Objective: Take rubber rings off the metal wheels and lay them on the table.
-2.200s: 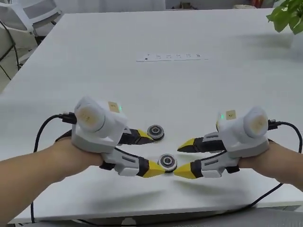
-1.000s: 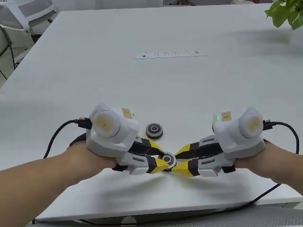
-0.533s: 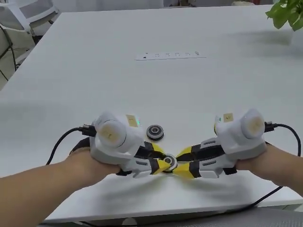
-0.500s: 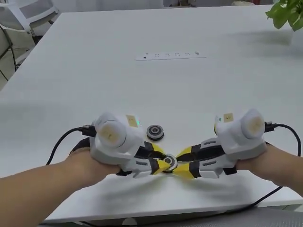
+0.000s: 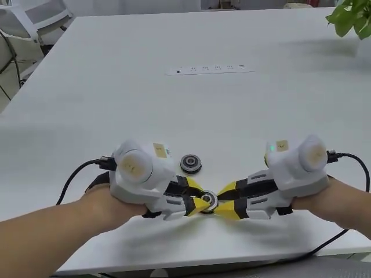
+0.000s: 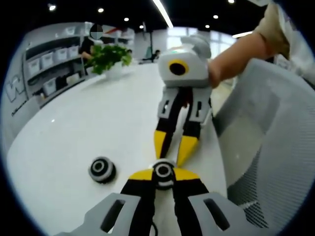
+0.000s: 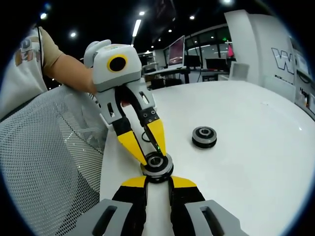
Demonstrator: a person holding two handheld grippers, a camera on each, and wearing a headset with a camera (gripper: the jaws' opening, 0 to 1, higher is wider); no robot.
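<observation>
Wheel of metal (image 5: 208, 200), black rubber-ringed, pinched by left gripper (image 5: 196, 203) and right gripper (image 5: 225, 207); matching wheel (image 5: 191, 163) nearby, white socket strip (image 5: 210, 69) beyond.

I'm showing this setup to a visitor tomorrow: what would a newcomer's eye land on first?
First, the left gripper and the right gripper, both yellow-tipped, meeting nose to nose at the near edge of the white table and pinching one metal wheel from opposite sides. Just behind them a second wheel lies flat on the table, untouched. A leafy plant marks the far right corner.
</observation>
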